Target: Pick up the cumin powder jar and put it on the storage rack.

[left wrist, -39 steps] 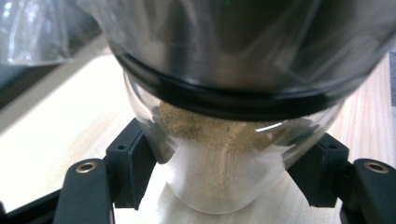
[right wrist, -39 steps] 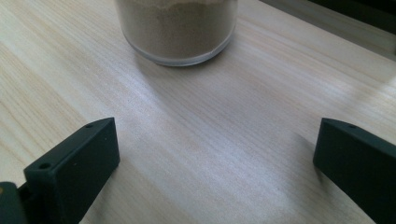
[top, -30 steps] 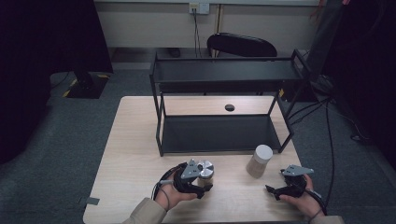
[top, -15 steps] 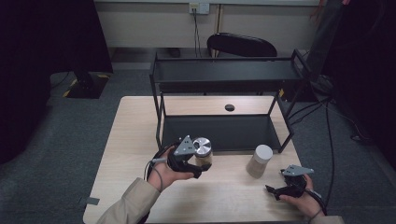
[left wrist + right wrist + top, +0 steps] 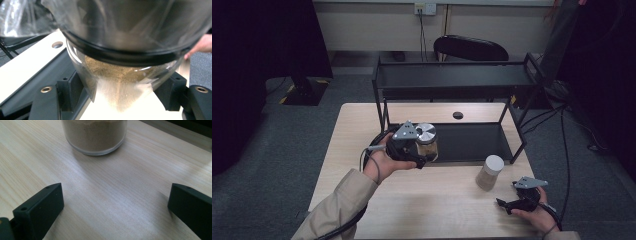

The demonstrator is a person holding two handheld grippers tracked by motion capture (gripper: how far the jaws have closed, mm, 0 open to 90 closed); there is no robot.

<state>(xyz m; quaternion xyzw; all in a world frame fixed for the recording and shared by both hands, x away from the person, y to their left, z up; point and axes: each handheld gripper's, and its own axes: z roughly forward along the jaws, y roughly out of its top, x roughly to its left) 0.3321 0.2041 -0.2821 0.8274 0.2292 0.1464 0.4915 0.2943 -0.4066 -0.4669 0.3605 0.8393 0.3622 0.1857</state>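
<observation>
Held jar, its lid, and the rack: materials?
Jar in the left gripper: clear glass or hard plastic; the tan powder shows through, with glare on its wall. Lid: probably brushed metal, silvery sheen. Rack: likely matte black painted metal, thin square bars.

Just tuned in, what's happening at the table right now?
A person works with a gripper in each hand. The left gripper is shut on a glass jar of brownish powder with a silver lid, held in the air in front of the black shelf rack. A second jar stands on the wooden table. The right gripper rests low near it with its jaws open, not touching it.
</observation>
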